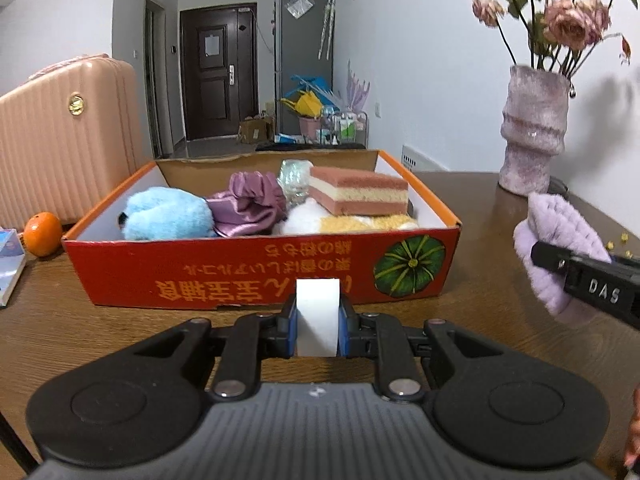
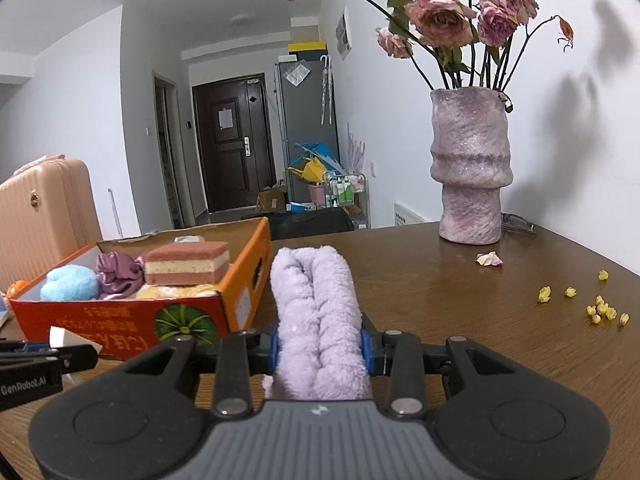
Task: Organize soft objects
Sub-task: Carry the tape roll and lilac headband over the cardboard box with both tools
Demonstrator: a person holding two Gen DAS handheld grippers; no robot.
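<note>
Fluffy lilac towel roll (image 2: 320, 320) sits pinched in the right tongs (image 2: 320, 354), just beside the red-and-orange cardboard box (image 1: 256, 264) on the brown wooden worktop (image 2: 460, 312); left tongs (image 1: 317, 324) squeeze a white foam block (image 1: 317, 316).

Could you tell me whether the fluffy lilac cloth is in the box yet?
Out: the lilac cloth sits clamped in the right gripper, beside the box.

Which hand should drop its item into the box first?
Probably left: the left gripper, shut on the white sponge, faces the orange box squarely; the right gripper holds the lilac towel beside it.
</note>
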